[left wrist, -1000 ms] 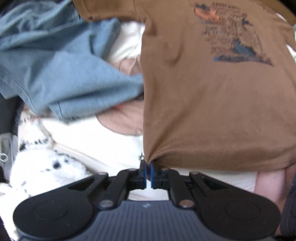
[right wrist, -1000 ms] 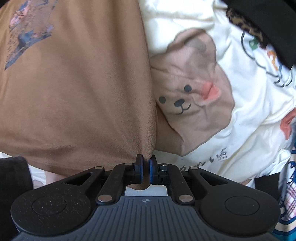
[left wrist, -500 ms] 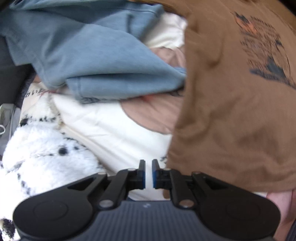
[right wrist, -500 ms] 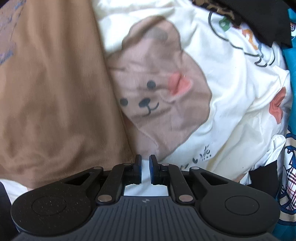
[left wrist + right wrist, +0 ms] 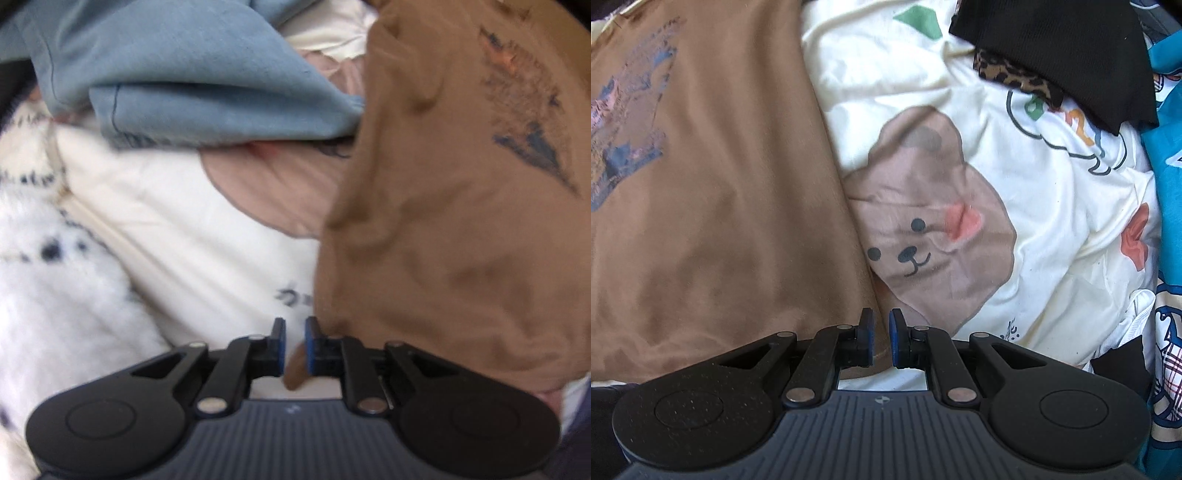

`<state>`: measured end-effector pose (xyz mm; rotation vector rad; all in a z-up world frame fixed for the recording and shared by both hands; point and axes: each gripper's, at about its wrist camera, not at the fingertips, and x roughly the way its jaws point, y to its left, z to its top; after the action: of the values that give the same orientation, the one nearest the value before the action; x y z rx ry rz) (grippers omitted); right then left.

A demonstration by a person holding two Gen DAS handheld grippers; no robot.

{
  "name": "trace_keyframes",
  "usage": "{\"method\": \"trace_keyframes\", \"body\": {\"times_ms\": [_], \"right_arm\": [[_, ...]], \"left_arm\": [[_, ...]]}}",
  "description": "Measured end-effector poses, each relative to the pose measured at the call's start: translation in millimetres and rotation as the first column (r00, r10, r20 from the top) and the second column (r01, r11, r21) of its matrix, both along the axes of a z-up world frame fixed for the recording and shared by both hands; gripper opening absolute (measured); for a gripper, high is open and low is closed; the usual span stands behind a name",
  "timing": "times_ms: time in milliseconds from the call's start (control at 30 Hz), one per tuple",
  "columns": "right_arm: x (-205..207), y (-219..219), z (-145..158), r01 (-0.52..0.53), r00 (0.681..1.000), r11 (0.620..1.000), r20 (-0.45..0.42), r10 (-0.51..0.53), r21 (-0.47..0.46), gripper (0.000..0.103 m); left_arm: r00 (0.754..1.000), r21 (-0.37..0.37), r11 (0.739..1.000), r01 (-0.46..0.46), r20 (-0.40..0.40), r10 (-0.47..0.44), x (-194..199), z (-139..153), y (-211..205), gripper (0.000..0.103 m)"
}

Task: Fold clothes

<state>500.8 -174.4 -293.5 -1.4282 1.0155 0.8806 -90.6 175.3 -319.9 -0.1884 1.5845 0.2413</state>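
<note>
A brown T-shirt (image 5: 454, 221) with a blue and orange print lies spread on the bed, filling the right of the left wrist view. My left gripper (image 5: 294, 343) sits at its lower left hem corner, open by a narrow gap; a small tip of brown cloth pokes loosely between the jaws. In the right wrist view the same brown T-shirt (image 5: 713, 206) covers the left half. My right gripper (image 5: 881, 332) is at the shirt's lower right corner, open a little with nothing pinched.
A cream bedsheet (image 5: 1045, 206) with a bear print lies under everything. A crumpled blue garment (image 5: 192, 81) sits up left, a white fluffy spotted item (image 5: 55, 302) at left. A black garment (image 5: 1067, 48), leopard cloth (image 5: 1008, 75) and teal fabric (image 5: 1167, 177) lie at right.
Both grippers were shut on the brown shirt's hem corners a second ago. They have since let go and their jaws have spread a little; the shirt now rests on the bed.
</note>
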Motion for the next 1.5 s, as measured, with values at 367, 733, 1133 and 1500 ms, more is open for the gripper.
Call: {"method": "trace_keyframes", "body": {"times_ms": [367, 733, 1133, 1500], "right_arm": [[0, -9, -2, 0.001, 1.000, 0.998, -0.027, 0.001, 0.058, 0.009], [-9, -9, 1, -0.036, 0.996, 0.990, -0.079, 0.047, 0.137, 0.039], [-9, -12, -2, -0.027, 0.994, 0.988, -0.100, 0.043, 0.153, 0.040], [-10, -13, 0, -0.042, 0.996, 0.984, -0.066, 0.054, 0.174, 0.040]], "left_arm": [[0.992, -0.150, 0.983, -0.109, 0.046, 0.117, -24, -4, -18, 0.005], [0.980, -0.148, 0.978, -0.147, 0.110, 0.164, -23, 21, -13, 0.006], [0.993, -0.058, 0.994, -0.094, 0.067, 0.098, -31, 24, 2, 0.013], [0.999, -0.044, 0.998, -0.043, 0.000, 0.043, -32, -4, -5, 0.015]]}}
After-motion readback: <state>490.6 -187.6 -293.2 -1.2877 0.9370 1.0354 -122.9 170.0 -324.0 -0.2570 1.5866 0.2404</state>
